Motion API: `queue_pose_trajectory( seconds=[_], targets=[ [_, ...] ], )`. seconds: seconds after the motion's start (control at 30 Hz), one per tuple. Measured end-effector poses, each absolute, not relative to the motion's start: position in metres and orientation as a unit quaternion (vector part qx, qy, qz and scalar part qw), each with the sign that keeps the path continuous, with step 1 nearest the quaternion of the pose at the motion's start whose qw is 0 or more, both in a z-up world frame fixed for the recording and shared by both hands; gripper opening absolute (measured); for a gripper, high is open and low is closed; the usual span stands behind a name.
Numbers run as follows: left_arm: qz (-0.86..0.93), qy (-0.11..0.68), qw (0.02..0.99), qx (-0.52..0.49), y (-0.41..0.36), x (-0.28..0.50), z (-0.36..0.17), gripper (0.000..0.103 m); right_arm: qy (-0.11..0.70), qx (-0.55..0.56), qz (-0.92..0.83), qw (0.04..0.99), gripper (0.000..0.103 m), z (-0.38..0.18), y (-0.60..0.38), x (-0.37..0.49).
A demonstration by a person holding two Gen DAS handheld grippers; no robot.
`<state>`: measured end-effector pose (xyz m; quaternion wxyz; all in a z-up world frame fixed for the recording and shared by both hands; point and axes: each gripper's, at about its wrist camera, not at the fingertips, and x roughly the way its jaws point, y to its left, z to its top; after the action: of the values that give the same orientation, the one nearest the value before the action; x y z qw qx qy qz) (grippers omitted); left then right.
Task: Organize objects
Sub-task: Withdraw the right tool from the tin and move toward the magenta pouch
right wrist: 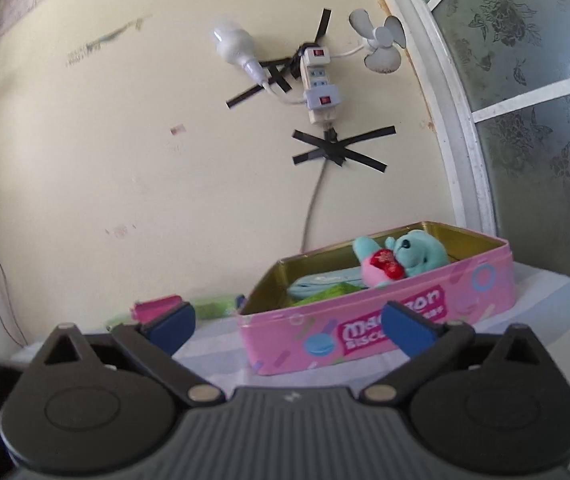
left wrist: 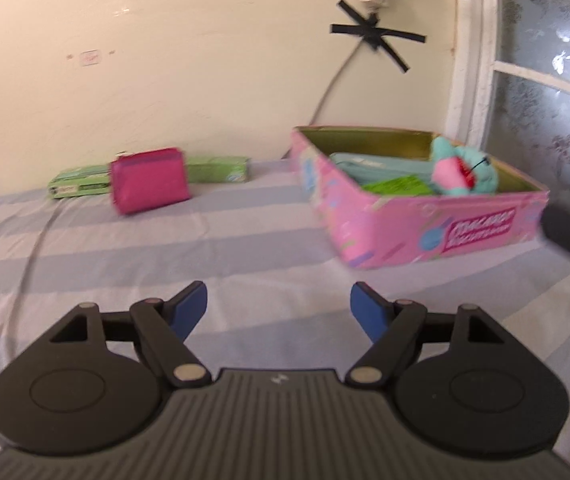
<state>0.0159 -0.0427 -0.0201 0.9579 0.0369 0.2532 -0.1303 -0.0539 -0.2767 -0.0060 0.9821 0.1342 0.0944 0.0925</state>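
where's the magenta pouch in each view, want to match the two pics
Left wrist: the magenta pouch stands left of centre on the striped sheet, in front of the green packet, well left of the pink tin.
Right wrist: only its top edge shows, low left, just behind the right claw's left finger.
Shared landmark: the black tape cross on the wall.

One pink tin (left wrist: pixel 417 236), one magenta pouch (left wrist: pixel 149 180), two green packs (left wrist: pixel 81 186), one plush toy (left wrist: pixel 463 170).

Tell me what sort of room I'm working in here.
Probably a bedroom at home: a striped bedsheet is the work surface, a power strip is taped to the painted wall, and a frosted patterned window stands beside the pink tin.
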Motion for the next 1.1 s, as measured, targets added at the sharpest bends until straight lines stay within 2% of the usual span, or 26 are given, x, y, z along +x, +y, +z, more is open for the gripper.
queue_pose_trajectory(
  seconds=[0.2,0.27,0.43,0.6,0.7,0.8,1.1],
  targets=[
    [-0.113,0.251,0.961,0.032,-0.015,0.012,-0.045,0.082,0.051,0.172,0.052,0.982,0.103,-0.021,-0.266,-0.076],
    [-0.122,0.245,0.962,0.004,-0.004,0.011,-0.041,0.082,0.055,0.156,0.054,0.985,0.103,-0.023,-0.261,-0.074],
    [-0.128,0.240,0.962,0.014,-0.007,0.013,-0.044,0.084,0.057,0.167,0.033,0.984,0.103,-0.027,-0.258,-0.064],
    [-0.142,0.238,0.961,0.015,-0.010,0.014,-0.046,0.085,0.107,0.168,-0.004,0.980,0.103,-0.042,-0.266,-0.043],
    [-0.141,0.246,0.959,0.013,-0.011,0.019,-0.047,0.085,0.160,0.219,-0.006,0.962,0.103,-0.051,-0.280,-0.025],
    [-0.143,0.246,0.959,0.009,-0.010,0.018,-0.047,0.086,0.153,0.253,-0.014,0.955,0.103,-0.056,-0.289,-0.025],
    [-0.144,0.234,0.962,0.007,-0.009,0.015,-0.046,0.090,0.171,0.234,0.001,0.957,0.103,-0.056,-0.283,-0.023]
  ],
)
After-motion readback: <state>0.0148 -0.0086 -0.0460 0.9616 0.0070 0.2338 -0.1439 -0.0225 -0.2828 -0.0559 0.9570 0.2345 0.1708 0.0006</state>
